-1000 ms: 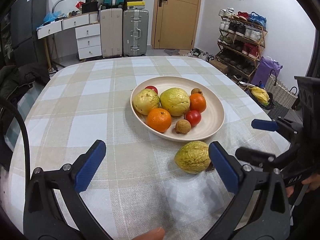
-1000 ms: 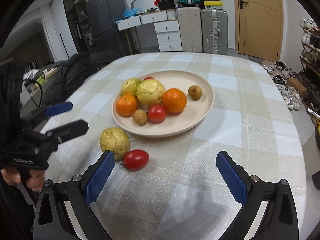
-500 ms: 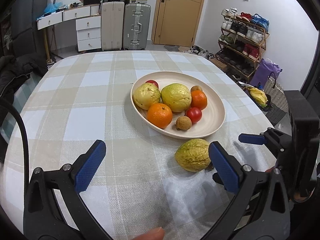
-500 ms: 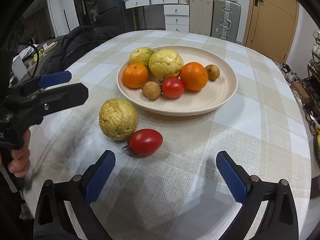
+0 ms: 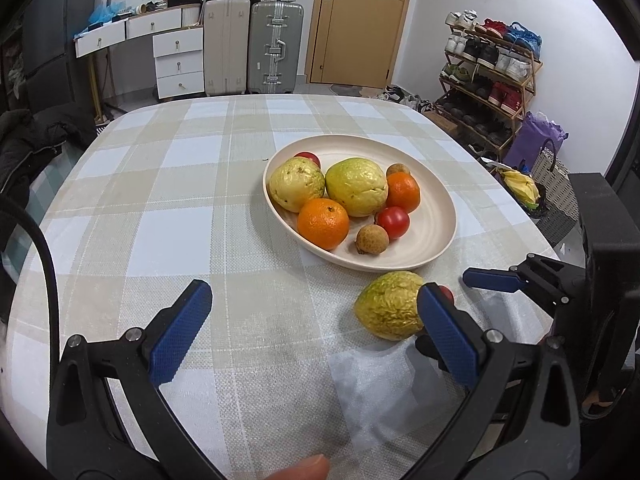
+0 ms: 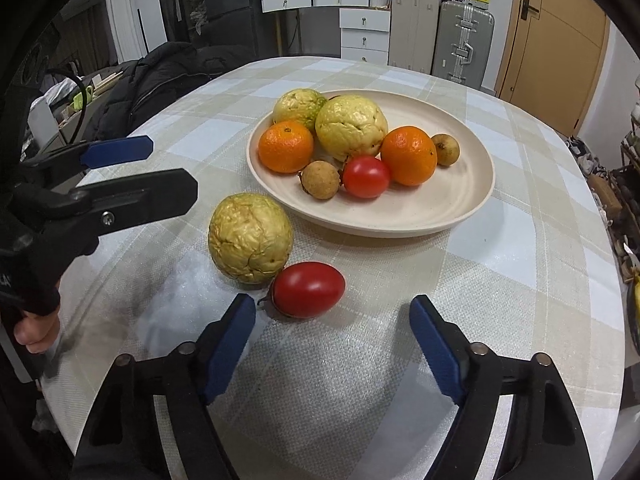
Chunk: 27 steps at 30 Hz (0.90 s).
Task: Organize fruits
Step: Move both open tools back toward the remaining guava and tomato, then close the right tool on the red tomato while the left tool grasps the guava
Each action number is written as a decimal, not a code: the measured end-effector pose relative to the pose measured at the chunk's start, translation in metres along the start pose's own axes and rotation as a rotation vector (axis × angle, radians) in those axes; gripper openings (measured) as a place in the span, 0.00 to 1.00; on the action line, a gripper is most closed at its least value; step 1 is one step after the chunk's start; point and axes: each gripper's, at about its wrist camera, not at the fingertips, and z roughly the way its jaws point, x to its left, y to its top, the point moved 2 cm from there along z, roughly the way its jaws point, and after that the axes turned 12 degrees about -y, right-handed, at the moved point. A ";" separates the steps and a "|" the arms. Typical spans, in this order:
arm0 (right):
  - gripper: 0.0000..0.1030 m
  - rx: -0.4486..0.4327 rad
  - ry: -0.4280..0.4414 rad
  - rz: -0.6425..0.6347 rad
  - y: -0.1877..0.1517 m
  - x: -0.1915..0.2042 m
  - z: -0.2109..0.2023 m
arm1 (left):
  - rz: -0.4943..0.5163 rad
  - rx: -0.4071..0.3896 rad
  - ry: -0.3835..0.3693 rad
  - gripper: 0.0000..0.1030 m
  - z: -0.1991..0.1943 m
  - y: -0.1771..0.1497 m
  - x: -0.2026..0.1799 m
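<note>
On the checked tabletop (image 6: 520,248) the cream plate (image 6: 460,200) sits toward the middle, with bare cloth open all round it and a wide free stretch at its left in the left wrist view. Two fruits lie off the plate, just beside its near rim: one wrinkled yellow-green guava (image 6: 250,237) and one red tomato (image 6: 308,289), touching each other. The plate carries two guavas, two oranges, two small brown longans and one tomato in the right wrist view; the left wrist view shows a second tomato behind the guavas. The right tool (image 6: 332,332) has just been narrowing, its jaws part-open and empty, with the loose tomato just ahead of its blue pads, not between them. The left tool (image 5: 316,332) stands wide and empty, its right pad in front of the loose guava.
</note>
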 end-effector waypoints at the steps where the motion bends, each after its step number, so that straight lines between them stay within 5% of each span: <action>1: 0.75 -0.003 0.001 0.000 0.000 0.000 0.000 | -0.002 0.002 -0.003 0.99 0.000 0.000 0.000; 16: 0.43 -0.042 0.051 -0.039 0.004 0.008 -0.002 | 0.004 0.011 -0.004 0.99 0.004 -0.003 -0.002; 27: 0.41 -0.070 0.062 -0.011 0.003 -0.003 -0.010 | 0.004 0.015 0.003 0.99 0.006 -0.004 0.000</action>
